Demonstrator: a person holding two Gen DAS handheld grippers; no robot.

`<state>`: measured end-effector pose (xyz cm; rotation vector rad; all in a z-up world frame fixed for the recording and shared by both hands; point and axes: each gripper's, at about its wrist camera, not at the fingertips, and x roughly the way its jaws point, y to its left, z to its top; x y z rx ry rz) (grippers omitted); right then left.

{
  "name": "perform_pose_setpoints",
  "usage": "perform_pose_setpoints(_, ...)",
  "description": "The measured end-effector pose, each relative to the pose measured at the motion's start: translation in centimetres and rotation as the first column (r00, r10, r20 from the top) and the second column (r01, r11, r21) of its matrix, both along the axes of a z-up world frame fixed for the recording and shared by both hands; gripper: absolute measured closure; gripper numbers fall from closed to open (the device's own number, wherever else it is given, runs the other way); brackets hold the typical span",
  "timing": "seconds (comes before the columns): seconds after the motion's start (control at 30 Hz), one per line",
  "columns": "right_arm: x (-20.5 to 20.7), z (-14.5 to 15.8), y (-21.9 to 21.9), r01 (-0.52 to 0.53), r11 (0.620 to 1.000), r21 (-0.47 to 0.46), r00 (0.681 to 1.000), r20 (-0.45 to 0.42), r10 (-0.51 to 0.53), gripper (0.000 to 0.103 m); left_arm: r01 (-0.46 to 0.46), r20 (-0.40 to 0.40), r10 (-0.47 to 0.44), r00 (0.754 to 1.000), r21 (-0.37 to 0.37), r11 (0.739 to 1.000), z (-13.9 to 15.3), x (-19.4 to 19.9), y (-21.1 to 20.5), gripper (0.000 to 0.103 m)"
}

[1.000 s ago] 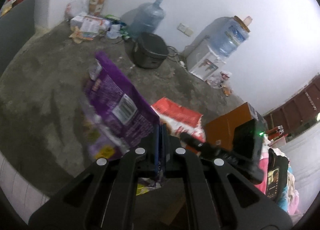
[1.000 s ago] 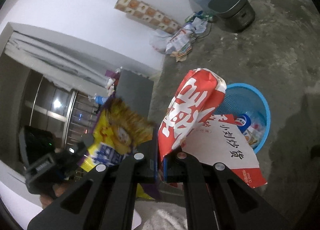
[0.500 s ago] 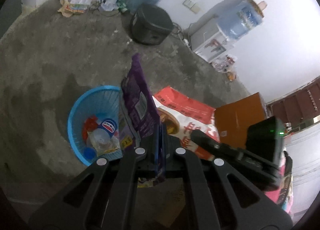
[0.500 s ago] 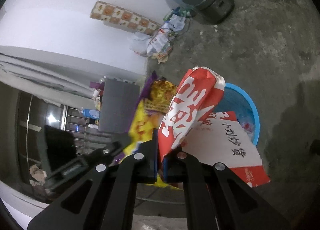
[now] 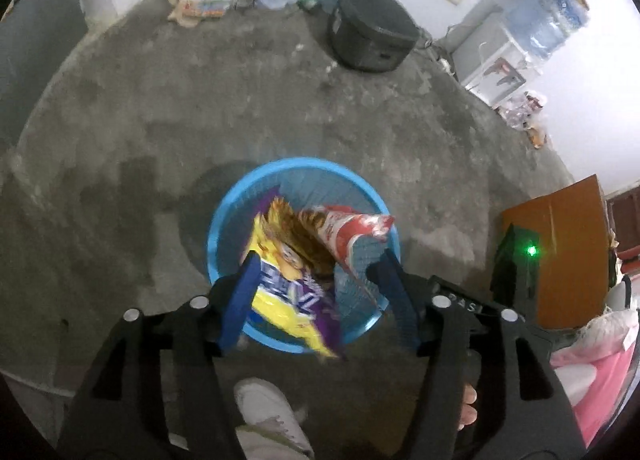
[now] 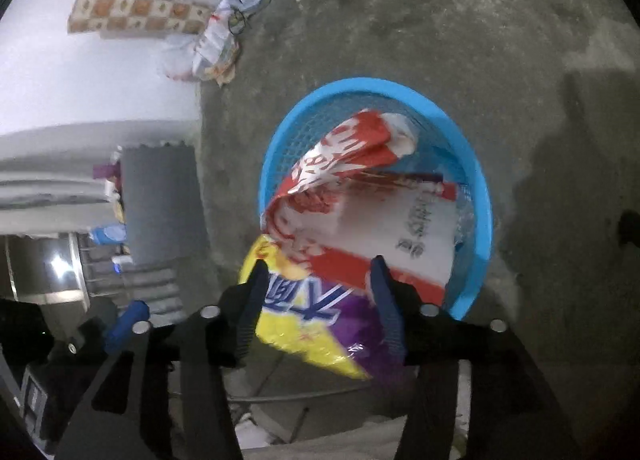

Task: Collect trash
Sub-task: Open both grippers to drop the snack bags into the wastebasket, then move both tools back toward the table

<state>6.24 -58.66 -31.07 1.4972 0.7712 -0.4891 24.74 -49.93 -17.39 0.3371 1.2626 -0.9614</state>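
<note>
Both tongs just opened; wrappers (image 5: 288, 284) between jaws, over basket (image 5: 224, 219).

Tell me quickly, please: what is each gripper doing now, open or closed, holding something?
Left gripper: open, jaws just opened; yellow-purple snack bag between them, released over the blue basket.
Right gripper: open, just opened; red-white bag released.

Large blue characters are printed on the yellow and purple snack bag (image 6: 304, 312), too blurred to be read. Black handwritten-style characters stand on the white panel of the red and white bag (image 6: 384, 227), likewise illegible. No other text can be read.
</note>
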Motion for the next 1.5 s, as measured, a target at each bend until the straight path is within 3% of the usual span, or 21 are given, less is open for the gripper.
perform_pose_setpoints(0.1, -1.2, 1.4, 0.4, 0.019, 0.999, -0.041, 1.000, -0.006, -0.019, 0.048, -0.012, 0.055, 0.014, 0.998, -0.025, 1.000, 2.3, 0.0, 0.7, 0.042)
perform_pose_setpoints(0.27, -2.3, 4.3, 1.4, 0.032, 0.994, -0.107, 0.999, 0.023, -0.030, 0.048, -0.042, 0.075, 0.050, 0.996, -0.097, 0.994, 6.7, -0.2, 3.3, 0.041)
perform_pose_setpoints(0.5, -0.8, 9.7, 5.4, -0.111, 0.959, -0.262, 0.993, 0.013, 0.119, 0.043, -0.061, 0.164, 0.094, 0.982, -0.194, 0.979, 14.2, -2.1, 9.9, 0.034)
perform_pose_setpoints(0.67, 0.3, 15.6, 9.0, -0.211, 0.879, -0.428, 0.972, 0.001, 0.234, 0.036, -0.120, 0.209, 0.174, 0.962, -0.247, 0.962, 18.3, -3.2, 16.6, 0.029)
perform_pose_setpoints(0.87, 1.2, 22.3, 13.7, -0.318, 0.761, -0.566, 0.920, 0.010, 0.392, 0.035, -0.239, 0.259, 0.328, 0.908, -0.323, 0.916, 22.6, -5.5, 27.5, 0.025)
perform_pose_setpoints(0.97, 1.4, 25.0, 16.5, -0.354, 0.712, -0.607, 0.884, 0.033, 0.467, 0.035, -0.343, 0.261, 0.435, 0.862, -0.331, 0.879, 23.4, -7.0, 34.0, 0.024)
perform_pose_setpoints(1.07, 1.8, 26.6, 19.1, -0.387, 0.684, -0.618, 0.842, 0.066, 0.536, 0.035, -0.451, 0.265, 0.539, 0.799, -0.328, 0.830, 23.5, -9.3, 40.8, 0.024)
perform_pose_setpoints(1.17, 3.3, 27.8, 22.1, -0.451, 0.644, -0.618, 0.780, 0.077, 0.621, 0.035, -0.548, 0.291, 0.633, 0.717, -0.326, 0.771, 23.6, -12.1, 47.1, 0.024)
perform_pose_setpoints(1.33, 7.0, 29.2, 28.3, -0.563, 0.568, -0.600, 0.661, 0.086, 0.746, 0.035, -0.686, 0.321, 0.781, 0.535, -0.375, 0.624, 23.8, -16.1, 56.4, 0.024)
perform_pose_setpoints(1.4, 7.9, 29.5, 30.6, -0.598, 0.535, -0.597, 0.621, 0.077, 0.780, 0.035, -0.719, 0.331, 0.815, 0.476, -0.388, 0.577, 23.7, -16.9, 59.2, 0.024)
perform_pose_setpoints(1.5, 9.1, 30.1, 34.9, -0.652, 0.477, -0.590, 0.550, 0.066, 0.833, 0.035, -0.744, 0.333, 0.847, 0.414, -0.412, 0.526, 23.5, -17.7, 63.1, 0.024)
